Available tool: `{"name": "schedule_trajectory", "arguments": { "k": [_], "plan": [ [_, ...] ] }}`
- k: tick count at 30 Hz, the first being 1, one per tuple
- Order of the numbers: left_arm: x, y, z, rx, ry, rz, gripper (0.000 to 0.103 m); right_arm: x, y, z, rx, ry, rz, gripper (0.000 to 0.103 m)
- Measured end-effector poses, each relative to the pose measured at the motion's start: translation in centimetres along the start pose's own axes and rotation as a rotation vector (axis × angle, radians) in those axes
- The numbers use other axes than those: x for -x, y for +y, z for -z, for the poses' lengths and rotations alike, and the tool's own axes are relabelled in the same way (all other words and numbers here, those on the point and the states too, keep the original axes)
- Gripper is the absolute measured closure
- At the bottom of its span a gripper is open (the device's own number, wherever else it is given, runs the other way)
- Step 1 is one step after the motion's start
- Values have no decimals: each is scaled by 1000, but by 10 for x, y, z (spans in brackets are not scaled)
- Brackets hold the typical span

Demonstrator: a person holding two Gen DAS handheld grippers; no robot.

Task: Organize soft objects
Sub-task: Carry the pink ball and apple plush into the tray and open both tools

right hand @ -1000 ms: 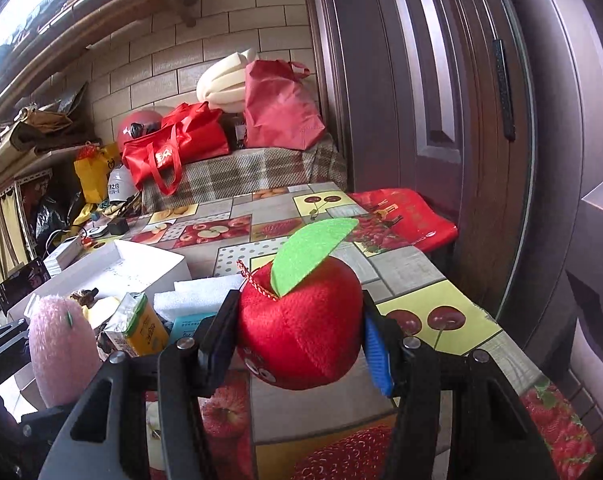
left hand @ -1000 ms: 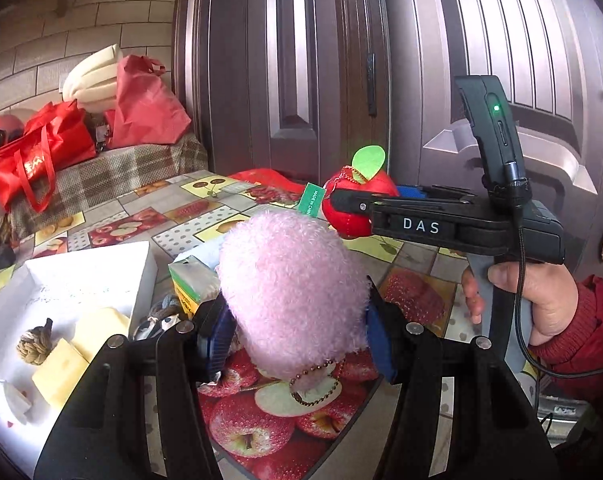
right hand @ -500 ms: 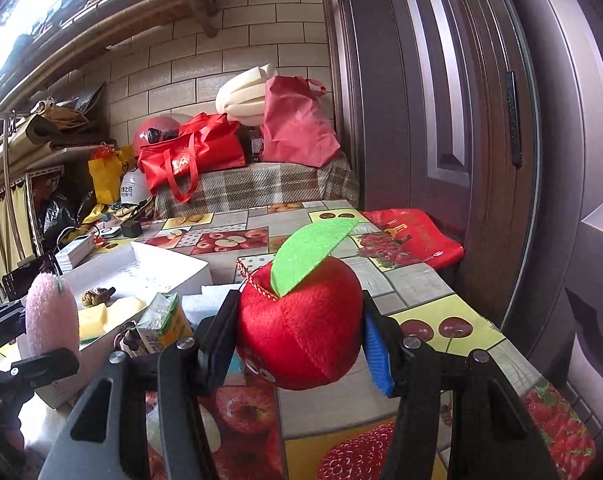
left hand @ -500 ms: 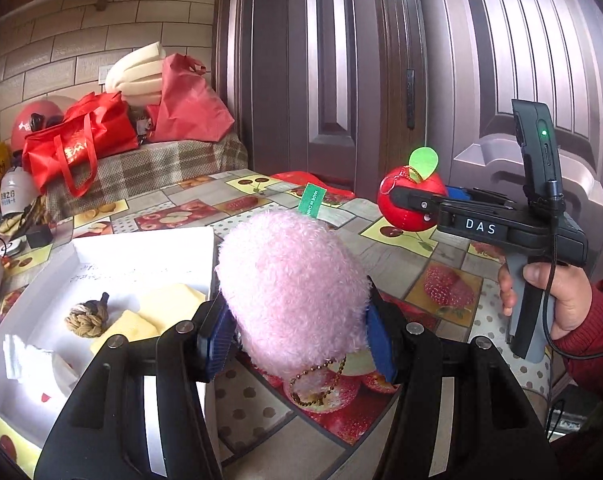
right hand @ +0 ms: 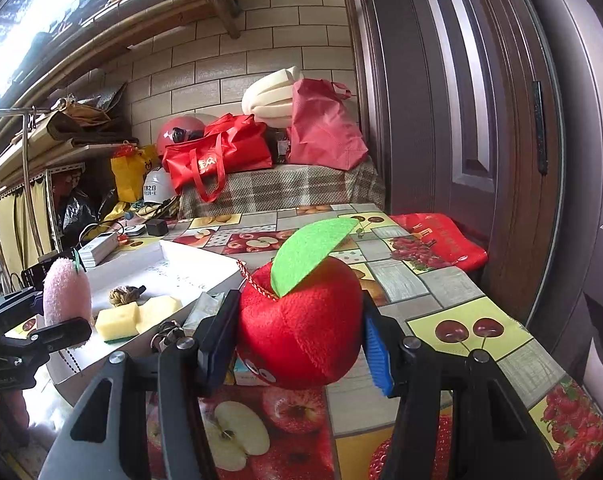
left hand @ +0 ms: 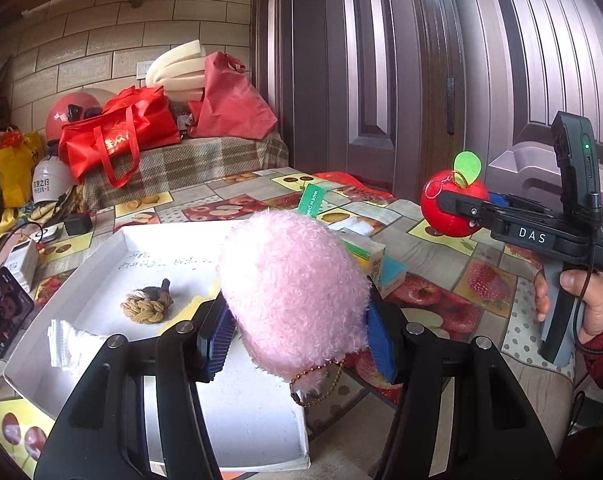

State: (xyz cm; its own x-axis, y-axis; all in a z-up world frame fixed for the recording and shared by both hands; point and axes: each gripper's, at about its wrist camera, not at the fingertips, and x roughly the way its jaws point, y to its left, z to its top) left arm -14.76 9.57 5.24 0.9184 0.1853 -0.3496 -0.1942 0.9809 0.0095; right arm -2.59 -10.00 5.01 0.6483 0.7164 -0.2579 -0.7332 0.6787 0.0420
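My left gripper (left hand: 297, 332) is shut on a fluffy pink plush (left hand: 293, 288) with a green tag and a bead chain, held above the near right part of the white box (left hand: 101, 256). The box holds a rope knot (left hand: 146, 305), a white cloth (left hand: 67, 344) and yellow sponges (right hand: 117, 320). My right gripper (right hand: 297, 344) is shut on a red plush apple (right hand: 301, 320) with a green leaf, held above the fruit-print tablecloth, right of the box. The apple also shows in the left wrist view (left hand: 449, 208).
A small carton (left hand: 369, 256) and a teal packet (left hand: 393, 272) lie by the box's right side. A phone (left hand: 1, 316), a charger and cables lie at the left. Red bags (right hand: 217, 156) sit on a checked bench at the back. A door (right hand: 481, 100) stands at the right.
My left gripper has moved left and back with the pink plush, from over the tablecloth to over the white box. The right gripper holds the apple nearly still.
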Motion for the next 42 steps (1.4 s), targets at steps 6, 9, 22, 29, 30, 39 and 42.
{"name": "schedule_trajectory", "arguments": {
  "k": [6, 9, 22, 29, 30, 39, 42],
  "plan": [
    [3, 10, 2, 11, -5, -25, 45, -2, 19, 1, 24, 7, -41, 47],
    [4, 19, 2, 16, -6, -43, 45, -5, 30, 2, 43, 14, -68, 47],
    [9, 98, 9, 173, -7, -196, 45, -24, 83, 5, 109, 76, -226, 47],
    [0, 138, 12, 295, 21, -232, 45, -47, 116, 9, 124, 131, -319, 47],
    [-1, 139, 12, 297, 20, -236, 45, -49, 122, 9, 133, 134, -327, 47],
    [-9, 142, 8, 269, 33, -248, 45, -76, 184, 18, 294, 287, -506, 47],
    [-8, 142, 8, 269, 30, -247, 45, -86, 197, 25, 342, 365, -549, 47]
  ]
}}
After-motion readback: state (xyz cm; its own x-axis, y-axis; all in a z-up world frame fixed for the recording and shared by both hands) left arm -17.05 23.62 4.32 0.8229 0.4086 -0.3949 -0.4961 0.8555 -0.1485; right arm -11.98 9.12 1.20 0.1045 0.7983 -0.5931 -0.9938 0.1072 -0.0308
